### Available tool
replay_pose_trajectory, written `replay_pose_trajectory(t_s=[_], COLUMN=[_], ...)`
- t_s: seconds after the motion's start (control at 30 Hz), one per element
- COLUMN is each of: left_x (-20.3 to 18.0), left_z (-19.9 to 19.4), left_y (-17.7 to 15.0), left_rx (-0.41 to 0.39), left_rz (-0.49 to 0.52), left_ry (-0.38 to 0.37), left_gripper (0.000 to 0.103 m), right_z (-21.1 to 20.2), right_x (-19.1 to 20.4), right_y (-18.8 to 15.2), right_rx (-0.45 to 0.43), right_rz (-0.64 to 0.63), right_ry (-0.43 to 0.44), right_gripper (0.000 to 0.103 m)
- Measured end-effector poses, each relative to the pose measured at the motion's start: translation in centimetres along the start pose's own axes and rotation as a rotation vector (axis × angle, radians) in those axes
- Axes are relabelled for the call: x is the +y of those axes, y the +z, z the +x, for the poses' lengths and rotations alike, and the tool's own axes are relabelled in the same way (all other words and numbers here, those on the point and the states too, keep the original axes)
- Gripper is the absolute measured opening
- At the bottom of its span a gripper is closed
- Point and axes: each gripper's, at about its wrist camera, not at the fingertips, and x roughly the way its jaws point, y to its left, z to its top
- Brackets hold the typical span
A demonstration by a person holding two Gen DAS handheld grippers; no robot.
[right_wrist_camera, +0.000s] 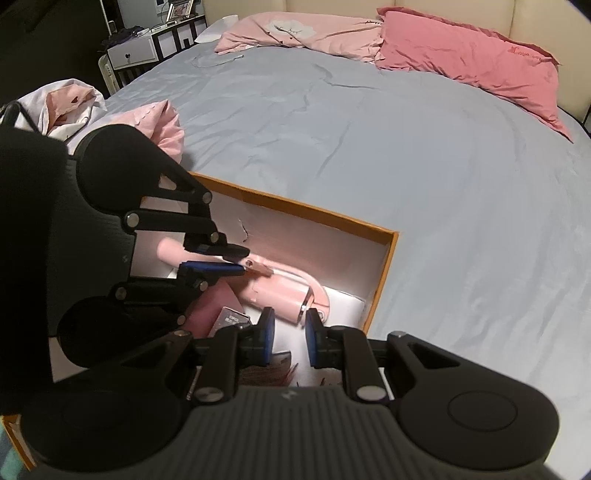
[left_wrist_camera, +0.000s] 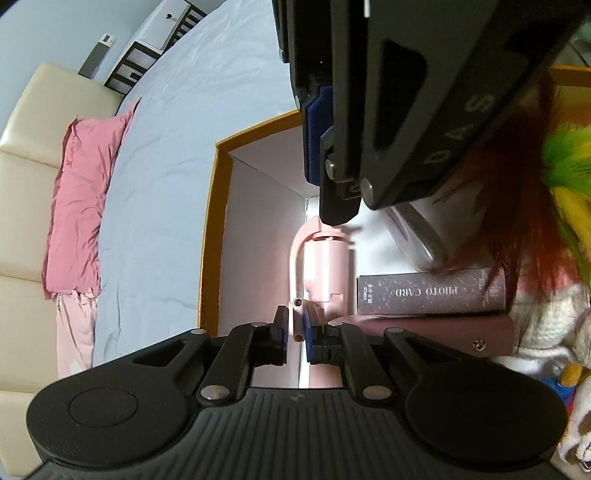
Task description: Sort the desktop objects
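Left gripper (left_wrist_camera: 296, 334) sat low inside the orange-rimmed cardboard box (left_wrist_camera: 212, 206), fingers pinched on the thin end of a pink handheld device (left_wrist_camera: 325, 266). From the right wrist view the same pinch showed: blue pads (right_wrist_camera: 210, 266) pressed on the pink tip, jaws nearly closed around it.

Right gripper (right_wrist_camera: 290, 338) hovered just above the other end of the pink device (right_wrist_camera: 277, 290), fingers spread, nothing between them. Whether its pads touched the device, could not tell. In the left wrist view the right gripper (left_wrist_camera: 332, 173) hung overhead, its fingertip just over the device's round end.

Device lay along the box floor, close to the box's far wall and running toward its far corner. Beside it, toward the box's middle, stood a pinkish carton lettered "PHOTO CARD" (left_wrist_camera: 430, 291), touching or almost touching the device body. A darker pink flat item (left_wrist_camera: 436, 328) lay under that carton. Red and green-yellow feathery material (left_wrist_camera: 554, 170) crowded the box's other side, with a knitted white piece (left_wrist_camera: 546, 317) near it.

Box rested on a pale blue bedsheet (right_wrist_camera: 424, 155). Farther off, a rose-pink pillow (right_wrist_camera: 469, 59) lay against the cream padded headboard (right_wrist_camera: 535, 22). A crumpled pink quilt (right_wrist_camera: 162, 125) lay near the box's far edge. A white nightstand (right_wrist_camera: 131, 53) stood beyond the bed.
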Motion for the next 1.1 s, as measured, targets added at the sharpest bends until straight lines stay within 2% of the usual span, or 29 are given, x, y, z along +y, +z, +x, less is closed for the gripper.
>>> replay_pose_trajectory(t_s=[0.2,0.53,0.63,0.8,0.87,0.97,1.03,1.1], left_x=[0.9,-0.1,-0.4,-0.7,-0.9,-2.0,-3.1,-4.0], left_z=[-2.2,-9.1,-11.9,-15.7,-17.0,-18.7,-19.8,-20.6], left_y=[0.1,0.4,0.6,1.3,1.6,2.8,3.8,4.5], left_rx=[-0.005,0.014,0.005,-0.053,-0.074,-0.092,-0.106,-0.107], left_rz=[-0.034,-0.148,-0.244,-0.405,-0.492,-0.565,-0.595,-0.667], left_ry=[0.031,0.082,0.102,0.141,0.167,0.251,0.295,0.318], left_gripper=[0.012,0.012,0.012,0.012,0.012,0.013,0.017,0.021], right_z=[-0.9,-4.4,-6.0,-8.8,-10.0,-12.0,-13.1,-13.7], right_x=[0.7,1.9,2.4,3.6,4.1,4.7,5.0,5.0], right_y=[0.1,-0.5,-0.9,-2.0,-2.7,-4.0,-5.1,-6.1], right_rx=[-0.007,-0.063,-0.092,-0.139,-0.162,-0.198,-0.216,-0.231], right_rz=[-0.009,-0.011,-0.018,-0.039,-0.056,-0.083,-0.084,-0.077], right_ry=[0.000,0.002,0.006,0.019,0.019,0.021,0.028,0.030], right_gripper=[0.019,0.019,0.020,0.021,0.026,0.026,0.026,0.026])
